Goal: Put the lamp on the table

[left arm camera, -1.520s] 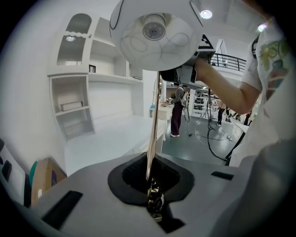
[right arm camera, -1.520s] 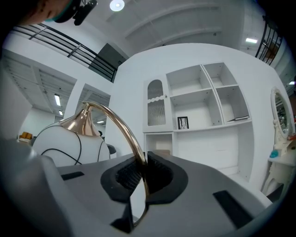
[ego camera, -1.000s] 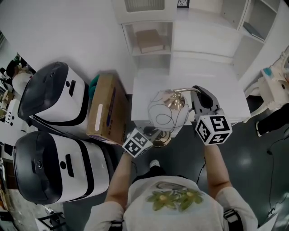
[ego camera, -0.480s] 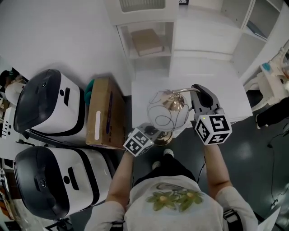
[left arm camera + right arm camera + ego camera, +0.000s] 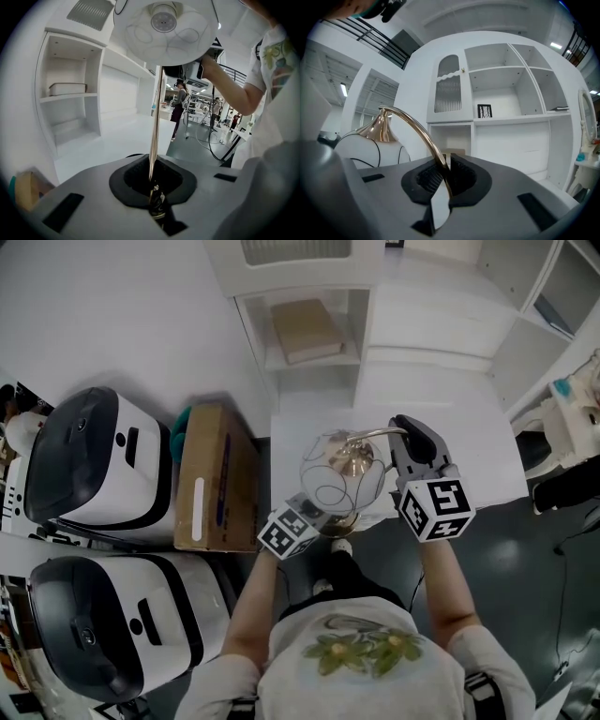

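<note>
Lamp (image 5: 342, 474) is hanging upright over the desk's (image 5: 469, 427) near edge, apparently not yet set down. Left tongs (image 5: 154, 199) are pinching its stem low; right tongs (image 5: 442, 178) are pinching its curved neck. Outstanding: lowering the base, releasing both grips.

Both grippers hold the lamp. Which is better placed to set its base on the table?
Left gripper, likely: its jaws clamp the upright stem low, near the base, steering where it lands. The right gripper only holds the curved arm near the shade.
</note>
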A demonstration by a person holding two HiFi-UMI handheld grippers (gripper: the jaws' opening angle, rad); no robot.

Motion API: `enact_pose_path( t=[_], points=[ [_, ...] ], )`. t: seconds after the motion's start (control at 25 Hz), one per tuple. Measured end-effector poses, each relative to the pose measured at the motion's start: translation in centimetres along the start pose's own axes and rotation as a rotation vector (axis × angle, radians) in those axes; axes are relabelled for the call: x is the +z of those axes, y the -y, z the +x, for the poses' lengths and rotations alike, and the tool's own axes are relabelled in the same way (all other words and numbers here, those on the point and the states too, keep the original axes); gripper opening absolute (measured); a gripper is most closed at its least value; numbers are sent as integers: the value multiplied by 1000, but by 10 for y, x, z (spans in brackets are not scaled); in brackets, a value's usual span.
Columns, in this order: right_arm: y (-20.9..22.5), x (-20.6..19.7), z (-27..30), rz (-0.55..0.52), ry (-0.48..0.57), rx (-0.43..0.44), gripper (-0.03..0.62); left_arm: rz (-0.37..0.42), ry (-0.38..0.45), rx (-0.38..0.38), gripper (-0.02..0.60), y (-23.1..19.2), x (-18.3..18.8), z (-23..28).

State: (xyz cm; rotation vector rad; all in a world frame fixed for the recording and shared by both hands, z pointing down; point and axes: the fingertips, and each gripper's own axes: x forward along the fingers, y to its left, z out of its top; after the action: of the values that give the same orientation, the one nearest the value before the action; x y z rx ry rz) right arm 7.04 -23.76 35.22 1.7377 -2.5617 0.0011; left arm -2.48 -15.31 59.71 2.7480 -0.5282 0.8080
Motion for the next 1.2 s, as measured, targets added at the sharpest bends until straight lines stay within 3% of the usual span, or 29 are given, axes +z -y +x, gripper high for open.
enact_pose_path(
  t=[0.64,1.04,1.2],
  points=[
    [30,9,62,-4,21,49,55,-46,49,32,37,-53,31,39],
    [43,13,76,23,45,45,71,-65,39,85,38,-79,26,47],
    [45,14,80,33,45,39,71,-82,72,111,38,-86,26,38]
  ],
)
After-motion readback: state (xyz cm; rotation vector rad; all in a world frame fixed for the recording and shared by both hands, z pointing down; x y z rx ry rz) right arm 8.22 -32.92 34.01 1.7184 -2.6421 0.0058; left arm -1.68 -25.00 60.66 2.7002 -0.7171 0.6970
